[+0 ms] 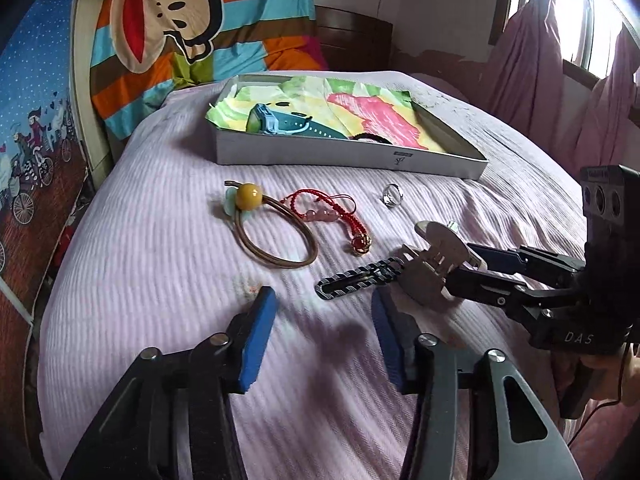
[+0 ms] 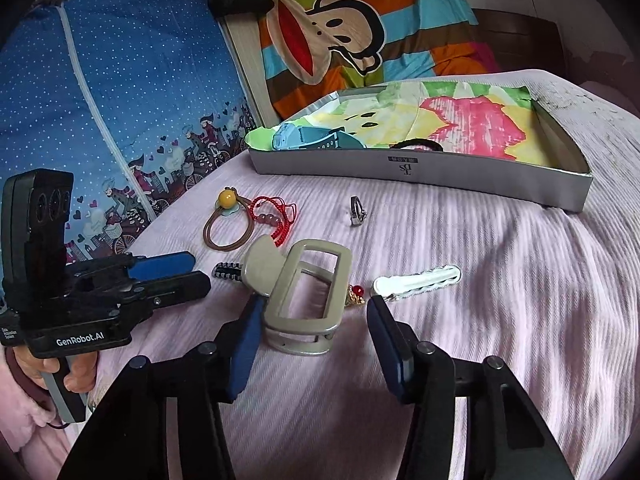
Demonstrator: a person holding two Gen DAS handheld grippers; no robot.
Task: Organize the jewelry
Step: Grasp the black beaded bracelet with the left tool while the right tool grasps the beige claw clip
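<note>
- Beige hair claw lies between the wide jaws of the right gripper
- Left gripper has wide jaws
- Grey box holds a blue watch

Window glare upper right, soft shadows, fisheye-warped dark corners

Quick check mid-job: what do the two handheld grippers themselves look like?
Both are black linkage frames with blue finger pads. The right gripper reads "DAS" and trails a thin cable; the left gripper reads "GenRobot.AI", has a grey handle, and a pink fuzzy sleeve shows.
</note>
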